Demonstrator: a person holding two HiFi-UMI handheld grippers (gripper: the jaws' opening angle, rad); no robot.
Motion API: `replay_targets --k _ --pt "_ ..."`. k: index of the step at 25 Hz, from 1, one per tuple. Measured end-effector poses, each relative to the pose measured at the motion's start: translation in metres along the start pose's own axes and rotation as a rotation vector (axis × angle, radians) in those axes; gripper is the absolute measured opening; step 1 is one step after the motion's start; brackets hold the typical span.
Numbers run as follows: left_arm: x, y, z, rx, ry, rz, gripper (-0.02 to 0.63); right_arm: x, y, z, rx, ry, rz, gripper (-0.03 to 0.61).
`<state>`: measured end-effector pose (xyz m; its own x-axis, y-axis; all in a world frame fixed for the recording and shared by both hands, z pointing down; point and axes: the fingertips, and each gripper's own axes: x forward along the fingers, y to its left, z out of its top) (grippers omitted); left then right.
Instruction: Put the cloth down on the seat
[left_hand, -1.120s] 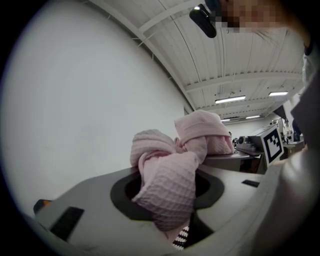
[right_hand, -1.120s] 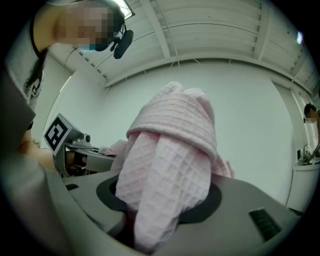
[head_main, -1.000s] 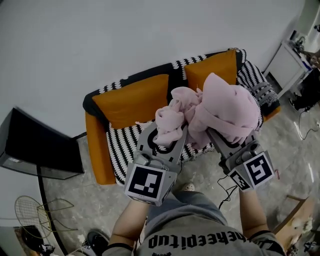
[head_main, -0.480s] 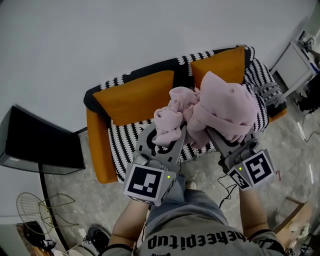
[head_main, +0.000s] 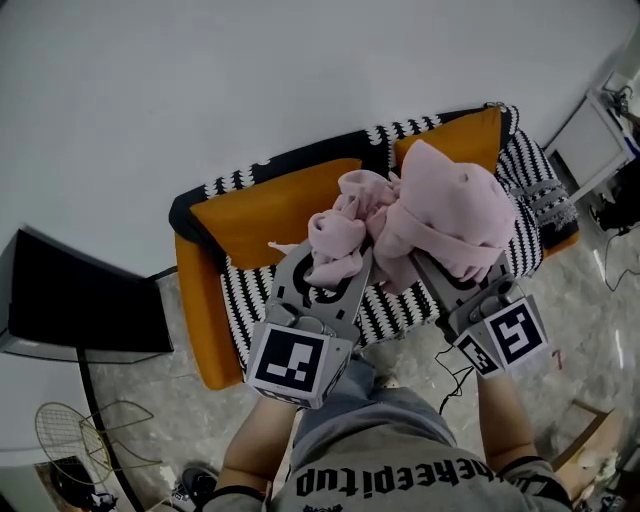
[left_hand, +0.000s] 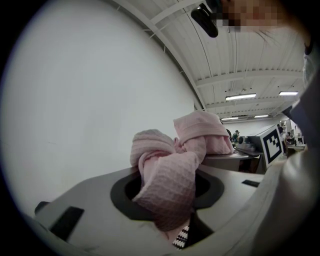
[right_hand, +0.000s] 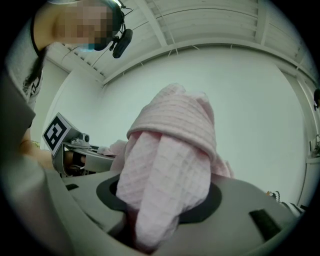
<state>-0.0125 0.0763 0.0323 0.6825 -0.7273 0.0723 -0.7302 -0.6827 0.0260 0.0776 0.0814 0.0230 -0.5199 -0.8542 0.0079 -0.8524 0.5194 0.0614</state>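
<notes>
A bunched pink waffle-weave cloth (head_main: 430, 215) hangs in the air between both grippers, above the seat of an orange sofa (head_main: 200, 310). My left gripper (head_main: 335, 262) is shut on the cloth's left bundle (left_hand: 167, 185), which fills its jaws. On the other side, my right gripper (head_main: 425, 265) is shut on the bigger bundle (right_hand: 167, 185). The sofa seat carries a black-and-white striped cover (head_main: 395, 310) and two orange back cushions (head_main: 275, 210). Both sets of jaw tips are hidden by the cloth.
A white wall rises behind the sofa. A black flat screen (head_main: 80, 310) on a stand is at the left. At the right stands a white cabinet (head_main: 590, 150), with cables on the marbled floor (head_main: 600, 320). The person's legs and shirt fill the bottom.
Both grippers with the cloth have moved toward the sofa. The sofa now lies further under the cloth, and its front edge has come nearer the person.
</notes>
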Motion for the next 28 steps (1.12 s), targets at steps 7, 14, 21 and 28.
replay_targets --k 7,14,21,28 --pt "0.017 0.043 -0.006 -0.026 -0.019 -0.017 0.167 0.045 -0.003 -0.007 -0.019 0.029 -0.014 0.254" --pt "0.015 0.066 -0.027 -0.091 0.040 -0.010 0.167 0.071 0.005 -0.022 -0.023 0.080 0.008 0.255" --pt "0.001 0.082 -0.045 -0.125 0.071 0.036 0.167 0.087 0.023 -0.038 -0.012 0.115 0.057 0.255" --pt "-0.001 0.096 -0.061 -0.143 0.100 0.096 0.167 0.104 0.028 -0.056 0.011 0.136 0.117 0.255"
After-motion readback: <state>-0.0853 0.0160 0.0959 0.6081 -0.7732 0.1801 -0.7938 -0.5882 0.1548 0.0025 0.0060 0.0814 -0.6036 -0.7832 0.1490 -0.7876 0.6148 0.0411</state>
